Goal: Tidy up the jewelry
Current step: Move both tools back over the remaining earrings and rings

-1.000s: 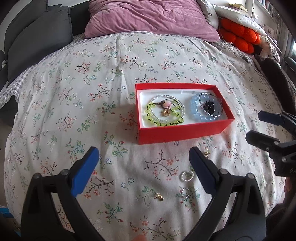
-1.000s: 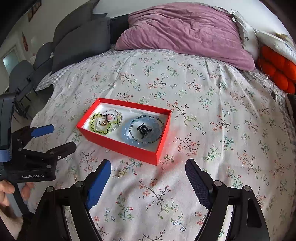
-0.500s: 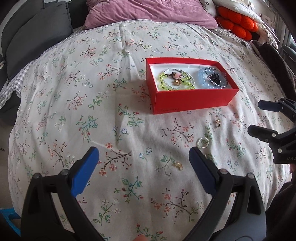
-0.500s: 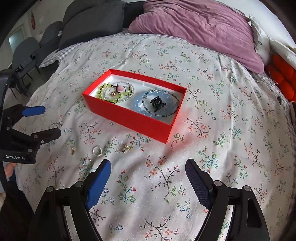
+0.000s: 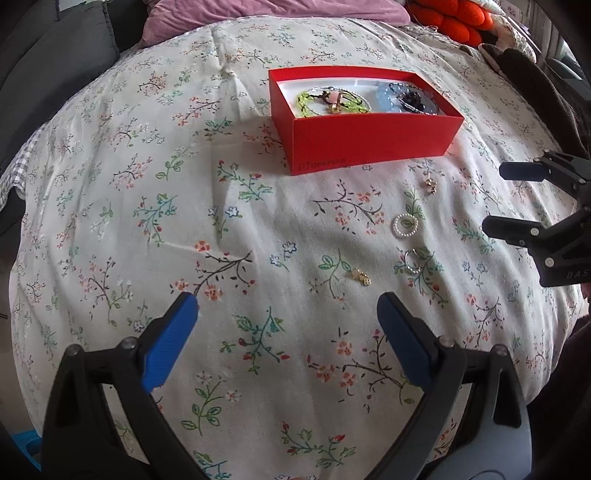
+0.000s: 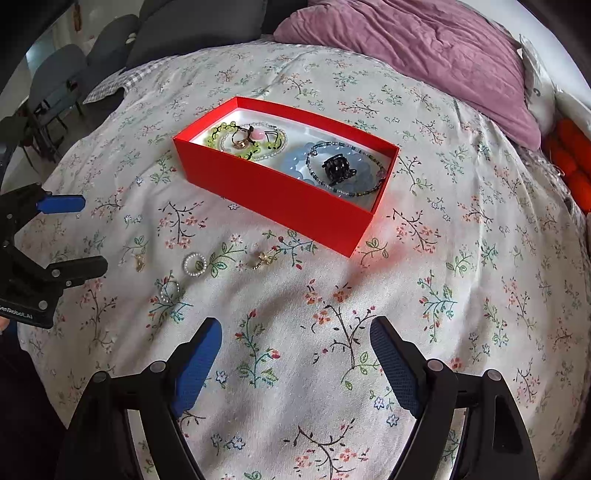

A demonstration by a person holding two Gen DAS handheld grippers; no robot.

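A red box (image 5: 373, 138) (image 6: 280, 199) sits on the floral bedspread and holds green, blue and dark bracelets and a black clip. Several small pieces lie loose in front of it: a pearl ring (image 5: 405, 225) (image 6: 194, 264), a gold earring (image 5: 430, 184) (image 6: 260, 258), a silver hoop (image 5: 412, 260) (image 6: 170, 291) and a gold charm (image 5: 360, 277) (image 6: 139, 262). My left gripper (image 5: 288, 325) is open and empty, near the charm. My right gripper (image 6: 295, 343) is open and empty, to the right of the loose pieces.
A purple pillow (image 6: 424, 55) lies at the head of the bed. Grey cushions (image 6: 192, 29) are at the back left. An orange knitted cushion (image 5: 450, 18) and dark clothing (image 5: 535, 92) are at the right. The bed edge curves down near both grippers.
Both grippers have lowered and moved toward the bedspread, so the box and the loose jewelry look larger and nearer. Both stay open and empty.
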